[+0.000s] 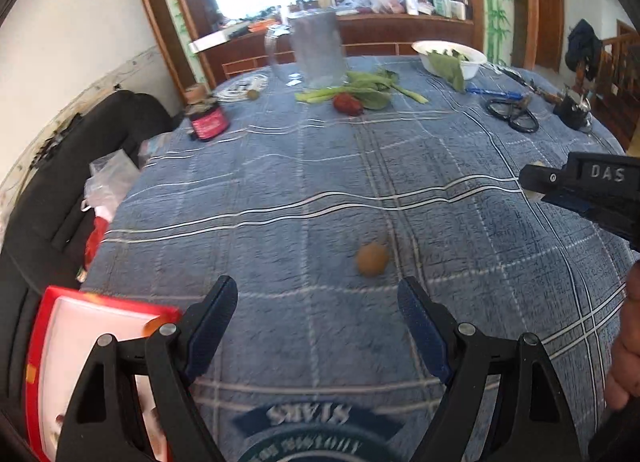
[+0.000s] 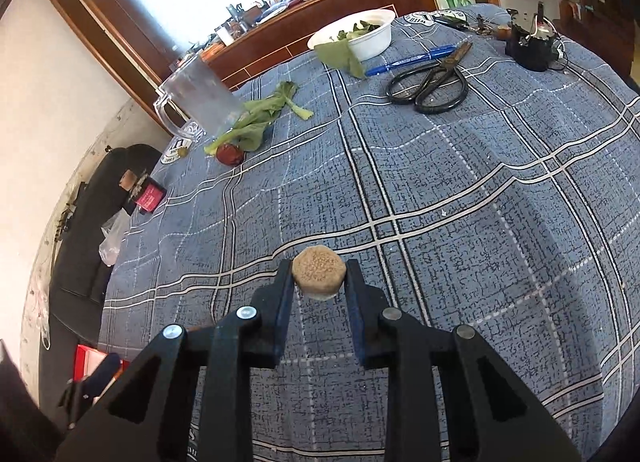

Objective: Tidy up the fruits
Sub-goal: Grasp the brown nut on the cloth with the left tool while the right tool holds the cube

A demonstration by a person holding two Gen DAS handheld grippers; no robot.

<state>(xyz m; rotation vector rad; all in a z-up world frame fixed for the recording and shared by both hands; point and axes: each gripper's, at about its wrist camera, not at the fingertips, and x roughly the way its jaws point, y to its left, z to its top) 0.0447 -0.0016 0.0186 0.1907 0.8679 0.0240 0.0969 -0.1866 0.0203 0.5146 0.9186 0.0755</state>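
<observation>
The right gripper (image 2: 319, 276) was clamped on a small tan round fruit (image 2: 319, 273), the two dark pads pressing its sides so it sat pinched right at the fingertips, lifted above the blue plaid tablecloth (image 2: 460, 221). Its rough, speckled top faced the wrist camera. In the left wrist view that same gripper (image 1: 530, 181) poked in from the right edge, and only its tip showed there.

The left gripper (image 1: 318, 298) hung with its jaws spread wide, nothing between them, no pad touching anything. Just ahead of it, a little toward its right finger, a second tan fruit (image 1: 372, 259) lay loose on the cloth, apart from both fingers. Beside the left finger, at the table's near left edge, sat a red-rimmed tray (image 1: 40, 342) with a white inside.

Farther back a red fruit (image 1: 348, 103) lay touching a heap of leafy greens (image 1: 368, 87), just in front of a clear plastic jug (image 1: 318, 49). To the right stood a white bowl (image 1: 472, 61) with greens in it and one leaf draped over its rim. Black scissors (image 2: 432, 81) lay near a blue pen (image 2: 408, 59). A dark jar with a pink label (image 1: 208, 117) stood at the left edge of the table.
</observation>
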